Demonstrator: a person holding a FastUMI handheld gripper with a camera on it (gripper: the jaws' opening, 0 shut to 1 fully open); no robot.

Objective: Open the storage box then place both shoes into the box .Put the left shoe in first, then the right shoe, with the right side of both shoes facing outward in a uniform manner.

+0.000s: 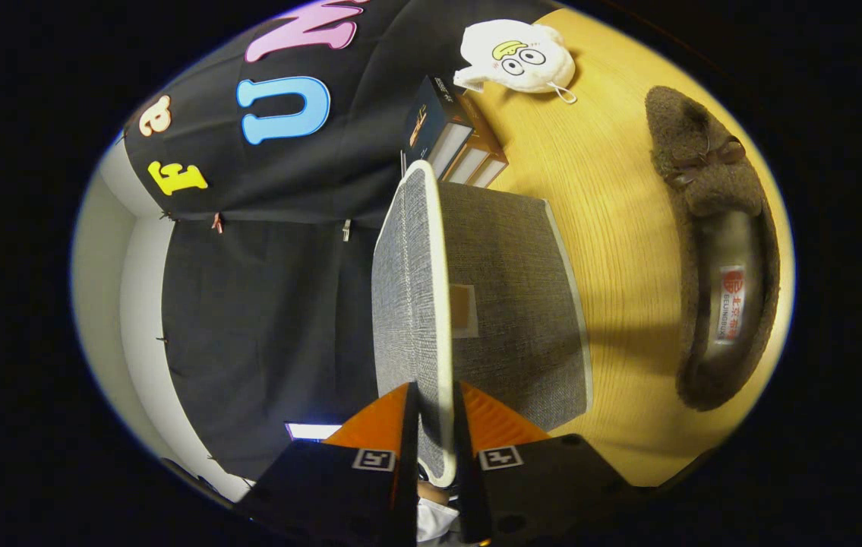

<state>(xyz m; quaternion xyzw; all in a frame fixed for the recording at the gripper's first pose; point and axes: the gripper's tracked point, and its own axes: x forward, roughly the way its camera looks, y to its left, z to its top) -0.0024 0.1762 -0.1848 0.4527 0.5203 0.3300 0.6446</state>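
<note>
Lid (409, 304) pinched edge-on in my claw (434, 425), swung up off grey box (510, 304). Thin rim grip risked slipping, dropping lid shut. Brown shoe (719, 251) lay beside box on table (613, 213).

Warm, even light; soft shadows on the table (605, 190); fisheye bending edges, perhaps slightly blurred there.

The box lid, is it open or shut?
Open. The gripper is shut on the lid, holding it lifted away from the grey storage box. Whether anything is inside the box, I cannot tell.
</note>
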